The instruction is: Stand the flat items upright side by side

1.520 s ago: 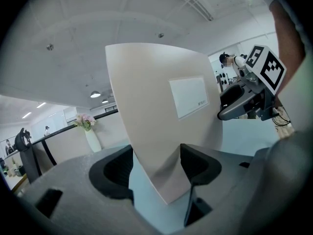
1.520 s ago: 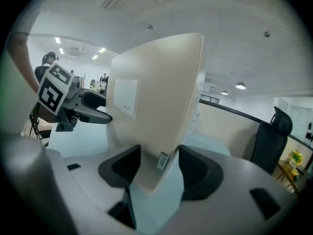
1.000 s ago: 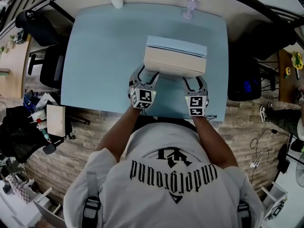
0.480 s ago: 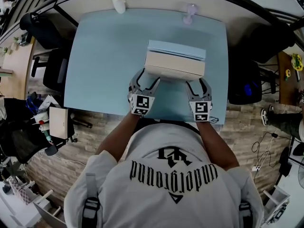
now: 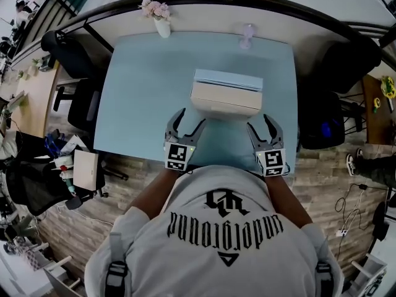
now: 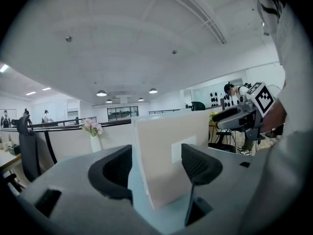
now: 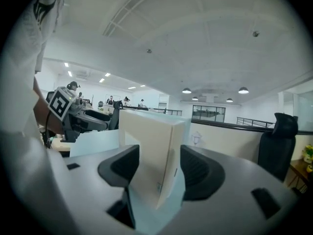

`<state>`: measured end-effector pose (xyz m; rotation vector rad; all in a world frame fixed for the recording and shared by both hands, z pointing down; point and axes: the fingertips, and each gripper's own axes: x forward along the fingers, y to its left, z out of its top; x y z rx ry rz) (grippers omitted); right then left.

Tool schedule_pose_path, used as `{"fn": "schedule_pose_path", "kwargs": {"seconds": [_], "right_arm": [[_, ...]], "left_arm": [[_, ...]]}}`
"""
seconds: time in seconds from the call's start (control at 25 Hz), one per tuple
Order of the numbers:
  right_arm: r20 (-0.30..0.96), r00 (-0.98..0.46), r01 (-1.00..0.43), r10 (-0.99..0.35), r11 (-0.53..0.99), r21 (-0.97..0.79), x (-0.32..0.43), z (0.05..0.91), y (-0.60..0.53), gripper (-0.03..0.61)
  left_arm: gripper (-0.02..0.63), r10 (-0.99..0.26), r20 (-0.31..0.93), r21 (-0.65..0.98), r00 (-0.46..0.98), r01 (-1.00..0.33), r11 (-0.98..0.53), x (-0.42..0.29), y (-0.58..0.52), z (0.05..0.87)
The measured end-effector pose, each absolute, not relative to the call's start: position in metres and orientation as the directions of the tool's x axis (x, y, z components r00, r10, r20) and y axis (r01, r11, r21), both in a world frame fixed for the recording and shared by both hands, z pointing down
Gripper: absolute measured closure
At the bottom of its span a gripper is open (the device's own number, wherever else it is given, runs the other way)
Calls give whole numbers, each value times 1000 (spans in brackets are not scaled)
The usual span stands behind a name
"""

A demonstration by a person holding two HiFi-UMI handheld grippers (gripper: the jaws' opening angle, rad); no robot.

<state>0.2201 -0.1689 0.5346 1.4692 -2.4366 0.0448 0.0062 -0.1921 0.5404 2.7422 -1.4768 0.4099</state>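
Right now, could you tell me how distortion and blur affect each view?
Head view: strong fisheye, table edges bow, detail sharp. Left gripper view: black round vignette, near box soft. Right gripper view: same vignette, ceiling lamps small bright spots.

Blue table [image 5: 136, 104]: upright boxes [image 5: 226, 98], perhaps vase [image 5: 163, 25]

can see only a top strip of the pale blue box [image 5: 228, 79], otherwise hidden behind the cream box [image 5: 226, 99] at its 6 o'clock. cannot identify the small pale thing [image 5: 247, 34] near the 12 o'clock edge of the surface [image 5: 142, 91]: too small. lose the surface's 6 o'clock rim partly under the person's shirt [image 5: 229, 228]. in the left gripper view, cannot see the cream box's foot, covered by the left hand-held gripper [image 6: 157, 151] body.
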Motion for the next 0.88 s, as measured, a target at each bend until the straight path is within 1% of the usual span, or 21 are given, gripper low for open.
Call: {"fn": "schedule_pose_path", "kwargs": {"seconds": [0.12, 0.2, 0.28, 0.44, 0.56, 0.64, 0.68, 0.72, 0.88], "right_arm": [[244, -443, -867, -863, 481, 126, 226, 527, -173, 319], [221, -452, -866, -864, 485, 126, 230, 518, -177, 338], [194, -467, -861, -863, 494, 123, 231, 508, -177, 393], [172, -502, -841, -848, 525, 131, 230, 494, -167, 458], [152, -519, -830, -841, 538, 147, 224, 479, -159, 497], [125, -510, -836, -851, 525, 159, 221, 468, -153, 547], [111, -502, -843, -857, 514, 159, 218, 463, -150, 564], [99, -496, -848, -863, 505, 158, 215, 459, -147, 572], [99, -488, -857, -867, 498, 135, 194, 449, -133, 572]], "left_arm": [[291, -832, 222, -131, 508, -830, -542, 9, -193, 534], [302, -839, 211, -139, 501, -835, -533, 12, -191, 525], [376, -843, 201, -156, 499, -833, -531, 12, -187, 514], [498, -850, 187, -154, 493, -840, -521, 6, -177, 497], [561, -857, 163, -172, 489, -841, -513, 0, -170, 482], [600, -857, 147, -181, 495, -838, -515, -3, -166, 474], [614, -855, 139, -182, 500, -836, -518, -5, -165, 470], [614, -853, 131, -179, 506, -834, -522, -8, -164, 467], [614, -829, 113, -153, 547, -815, -559, -21, -157, 454]]}}
